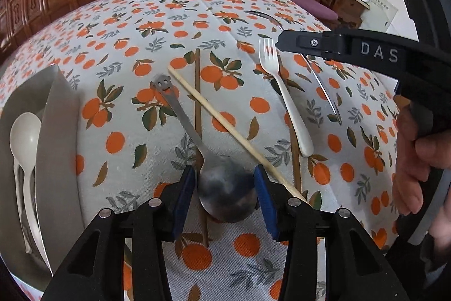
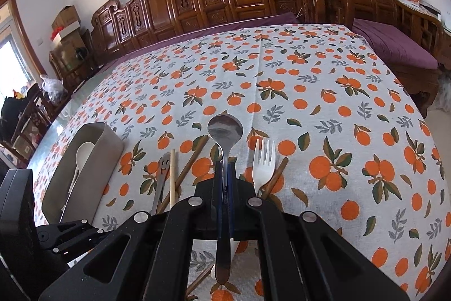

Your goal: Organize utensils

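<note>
While right gripper pinches steel spoon by handle, left gripper fingers spread astride smiley-handled spoon bowl on tablecloth; grey holder at left.

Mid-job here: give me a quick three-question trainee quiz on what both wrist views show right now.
1. True or false: the right gripper is shut on the handle of the plain steel spoon.
2. What lies between the left gripper's blue pads? A) white plastic fork B) bowl of the smiley-handled steel spoon C) pale wooden chopstick
3. Fill in: the white plastic spoon lies inside the ____ rectangular bin.

Key: 1 true. 2 B; the pads stand on either side of the bowl with small gaps showing, not pressing it. 3 grey.
</note>
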A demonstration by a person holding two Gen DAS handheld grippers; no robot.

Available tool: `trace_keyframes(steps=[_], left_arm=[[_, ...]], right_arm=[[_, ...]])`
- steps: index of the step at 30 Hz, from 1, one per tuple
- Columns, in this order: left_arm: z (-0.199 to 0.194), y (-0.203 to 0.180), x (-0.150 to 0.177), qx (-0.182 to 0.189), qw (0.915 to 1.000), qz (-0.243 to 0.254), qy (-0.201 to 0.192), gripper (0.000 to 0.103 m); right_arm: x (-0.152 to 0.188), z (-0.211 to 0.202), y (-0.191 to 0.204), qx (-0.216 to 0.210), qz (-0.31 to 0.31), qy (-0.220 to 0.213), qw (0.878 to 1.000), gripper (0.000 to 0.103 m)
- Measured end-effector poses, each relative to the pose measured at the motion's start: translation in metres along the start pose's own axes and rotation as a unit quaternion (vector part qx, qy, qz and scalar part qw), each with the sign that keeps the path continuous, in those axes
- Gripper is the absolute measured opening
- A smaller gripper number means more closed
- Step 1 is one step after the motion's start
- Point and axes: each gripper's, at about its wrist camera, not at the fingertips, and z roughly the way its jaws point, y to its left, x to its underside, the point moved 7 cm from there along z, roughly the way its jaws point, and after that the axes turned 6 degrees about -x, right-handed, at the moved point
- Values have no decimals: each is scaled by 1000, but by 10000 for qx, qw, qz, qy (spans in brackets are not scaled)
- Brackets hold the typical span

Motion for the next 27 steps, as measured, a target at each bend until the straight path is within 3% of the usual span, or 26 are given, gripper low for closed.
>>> trace_keyframes(steps=[4, 9, 20, 27], left_arm=[[-3, 0, 3, -31, 10000, 51, -31, 36], [-14, -2, 1, 48, 9998, 66, -188, 20], [-14, -21, -2, 435, 9988, -3, -204, 16], [-22, -20, -4, 646, 9975, -170, -228, 2]], right_arm=[[0, -1, 0, -20, -9, -10, 10000, 4], [0, -1, 1, -32, -2, -2, 10000, 4], [0, -1, 3, -63, 4, -8, 10000, 4], [0, -2, 5, -93, -14, -28, 10000, 4]])
